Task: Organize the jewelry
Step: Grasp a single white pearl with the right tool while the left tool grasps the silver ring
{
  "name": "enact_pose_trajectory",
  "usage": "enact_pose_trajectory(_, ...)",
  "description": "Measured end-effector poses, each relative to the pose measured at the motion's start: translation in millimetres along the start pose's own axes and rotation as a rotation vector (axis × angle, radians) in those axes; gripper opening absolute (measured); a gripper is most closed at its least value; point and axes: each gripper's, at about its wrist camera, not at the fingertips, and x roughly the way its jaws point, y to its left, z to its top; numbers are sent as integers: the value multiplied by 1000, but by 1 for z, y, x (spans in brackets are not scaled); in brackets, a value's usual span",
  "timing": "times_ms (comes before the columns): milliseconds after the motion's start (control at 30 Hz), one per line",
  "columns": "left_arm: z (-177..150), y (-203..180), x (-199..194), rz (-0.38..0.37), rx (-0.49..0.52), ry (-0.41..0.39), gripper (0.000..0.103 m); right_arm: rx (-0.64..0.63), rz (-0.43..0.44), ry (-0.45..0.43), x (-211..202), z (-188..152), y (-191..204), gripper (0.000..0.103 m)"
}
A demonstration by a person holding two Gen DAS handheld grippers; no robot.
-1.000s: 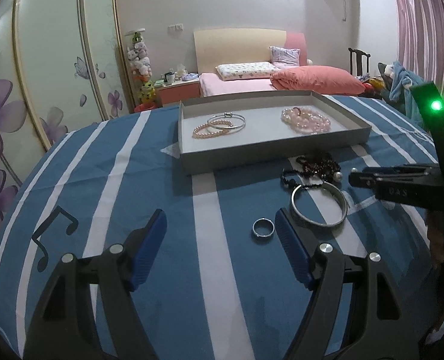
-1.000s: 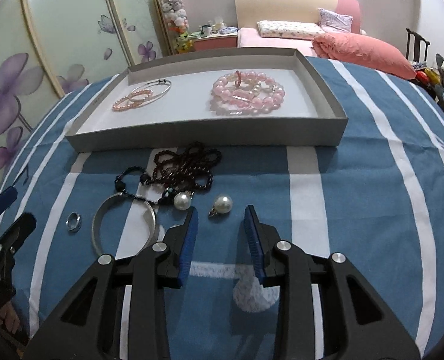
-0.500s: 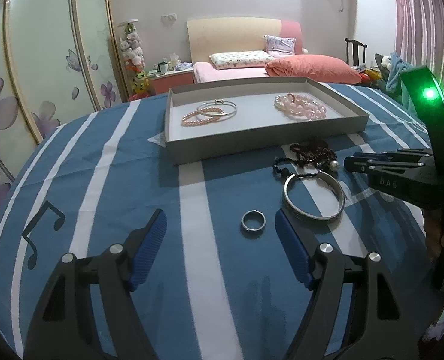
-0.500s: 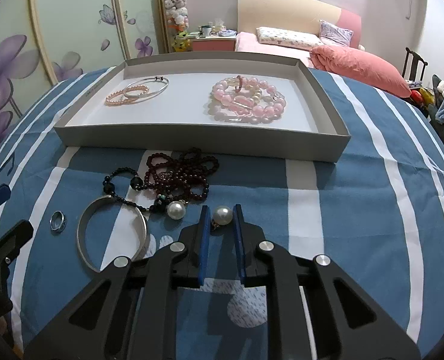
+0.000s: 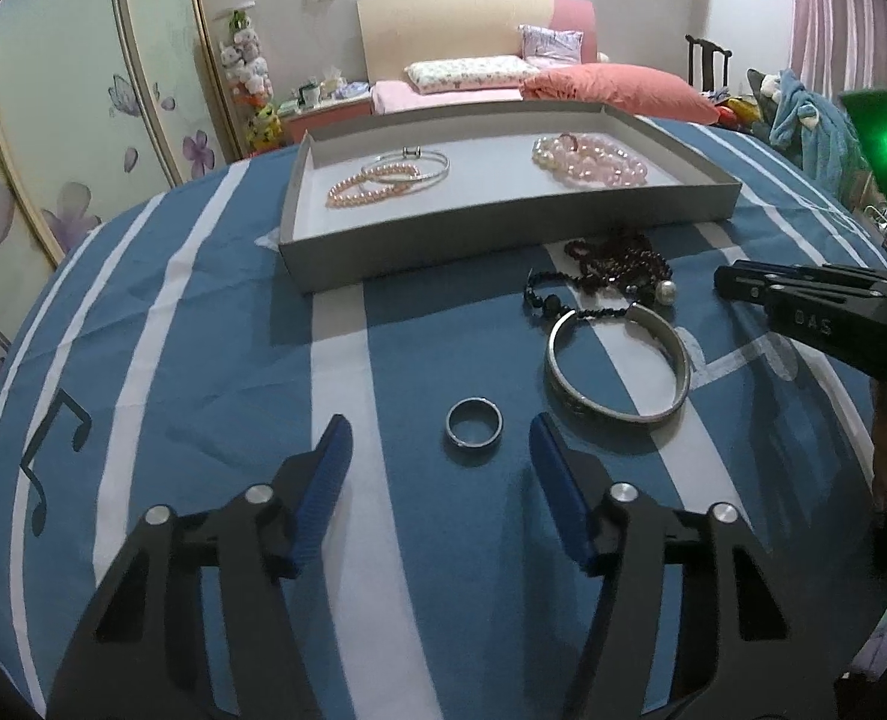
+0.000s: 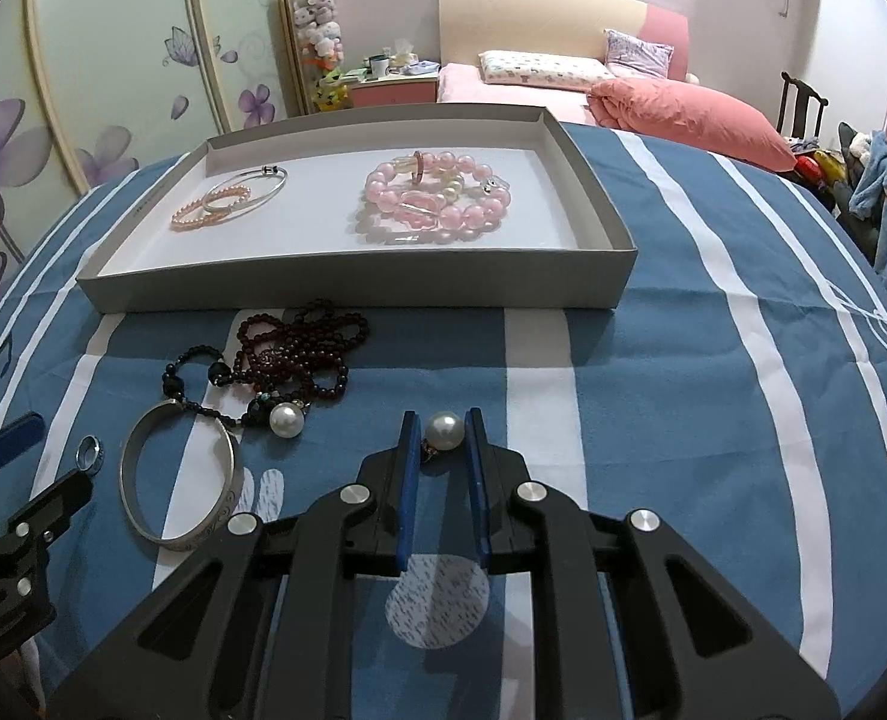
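Observation:
My right gripper [image 6: 442, 429] is shut on a white pearl earring [image 6: 443, 431], held between its blue pads just above the cloth. A second pearl earring [image 6: 287, 420] lies to its left, beside a dark bead necklace [image 6: 299, 348] and a silver bangle [image 6: 179, 480]. My left gripper [image 5: 440, 438] is open, with a silver ring [image 5: 473, 427] lying on the cloth between its fingertips. The grey tray [image 6: 353, 288] beyond holds pink bead bracelets [image 6: 437, 198] and a thin bangle with a peach bracelet [image 6: 227, 198].
The table wears a blue cloth with white stripes [image 5: 191, 360]. The right gripper's body [image 5: 803, 306] shows at the right of the left wrist view. A bed with pink pillows [image 6: 683, 114] and a wardrobe [image 6: 113, 60] stand behind.
My right gripper has moved forward and closed its fingers around the pearl earring. My left gripper has moved so the silver ring now lies between its open fingers.

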Motion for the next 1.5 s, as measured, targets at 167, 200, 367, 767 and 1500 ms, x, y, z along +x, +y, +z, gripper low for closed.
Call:
enact_pose_trajectory(167, 4, 2, 9, -13, -37, 30, 50, 1, 2, 0, 0, 0, 0, 16)
enact_pose_trajectory(200, 4, 3, 9, -18, -41, 29, 45, 1, 3, 0, 0, 0, 0, 16)
enact_pose_trajectory(367, 8, 9, 11, 7, -70, 25, 22, -13, 20, 2, -2, -2, 3, 16)
enact_pose_trajectory(767, 8, 24, 11, 10, -104, 25, 24, -34, 40, 4, -6, -7, 7, 16)
enact_pose_trajectory(1500, 5, 29, 9, 22, -127, 25, 22, -12, 43, 6, -9, -10, 7, 15)
